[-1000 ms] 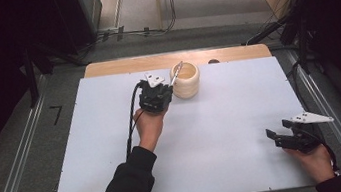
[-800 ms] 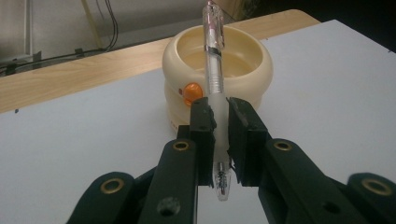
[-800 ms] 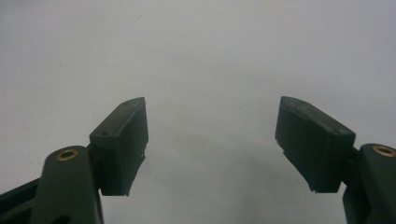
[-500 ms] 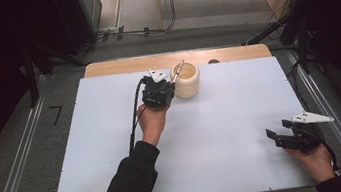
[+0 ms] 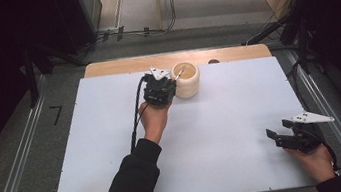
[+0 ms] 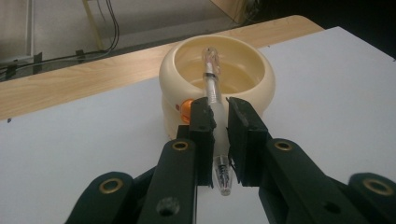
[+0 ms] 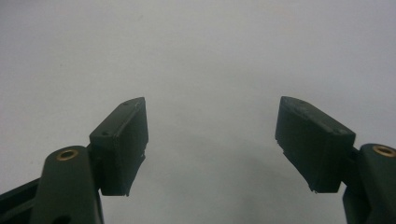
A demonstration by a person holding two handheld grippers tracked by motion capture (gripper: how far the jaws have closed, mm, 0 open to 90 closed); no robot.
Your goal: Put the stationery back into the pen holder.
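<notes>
Up near the bench's point(image 5: 90, 152) far edge, left gripper point(image 6: 218, 122) fingers clamp a clear pen point(image 6: 213, 88) over the cream bowl's point(image 6: 261, 79) rim; right gripper point(image 7: 212, 140) gapes wide over bare white surface.

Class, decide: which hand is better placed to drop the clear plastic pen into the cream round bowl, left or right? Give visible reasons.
Left. The left gripper is shut on the clear plastic pen, whose tip already reaches over the cream round bowl. The right gripper sits open, far off near the table's right edge.

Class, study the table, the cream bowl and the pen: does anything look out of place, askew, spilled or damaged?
Nothing stands out. The left tool holds a clear pen tilted over the upright cream bowl; the white table shows no spill.
</notes>
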